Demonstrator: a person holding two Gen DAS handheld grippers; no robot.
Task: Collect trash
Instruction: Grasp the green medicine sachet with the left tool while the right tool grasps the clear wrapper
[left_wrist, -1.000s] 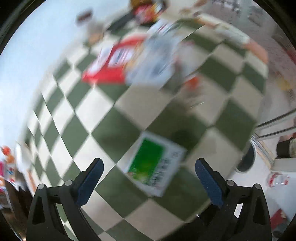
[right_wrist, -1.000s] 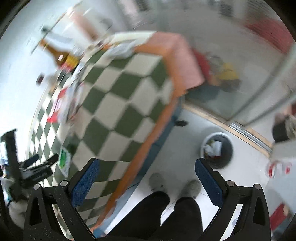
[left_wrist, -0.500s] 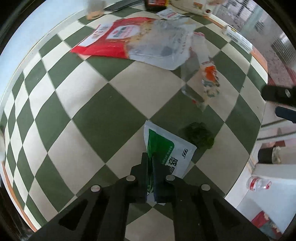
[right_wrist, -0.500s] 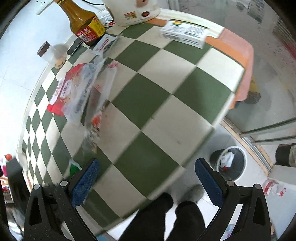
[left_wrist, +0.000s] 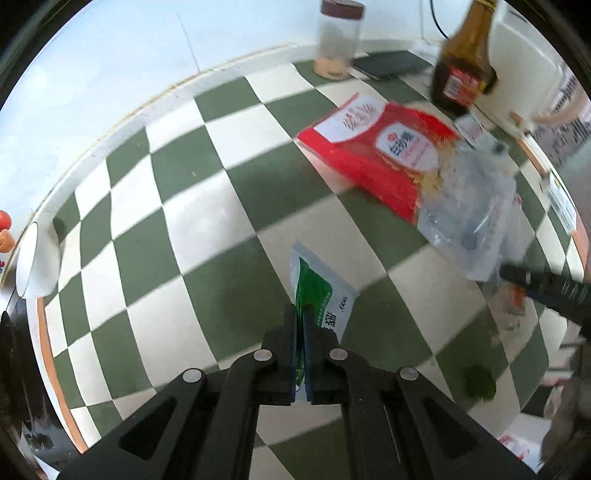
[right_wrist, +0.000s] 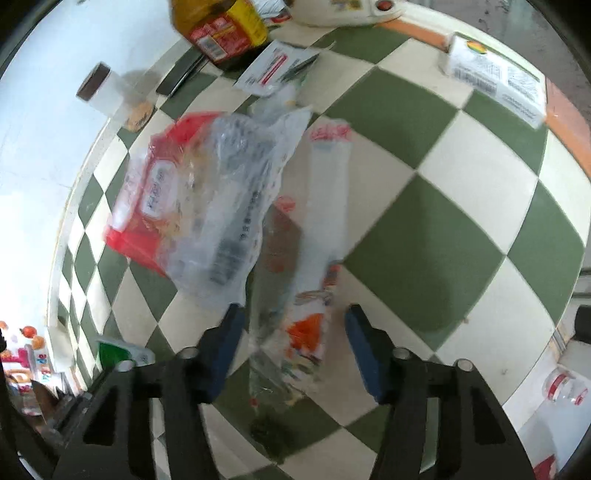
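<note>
Green sachet (left_wrist: 320, 295) pinched in left jaws; clear wrapper (right_wrist: 295, 325) between parted right jaws.

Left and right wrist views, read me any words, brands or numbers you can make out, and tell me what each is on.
Green and white sachet, held in the shut left gripper: a Chinese character, maybe "感"; small print unreadable.
Red bag: white Chinese lettering and a blue logo, too blurred.
Brown sauce bottle: red and yellow label, blurred.
White carton: barcode and fine print, too small.
Clear wrapper between the open right gripper: unreadable.
</note>
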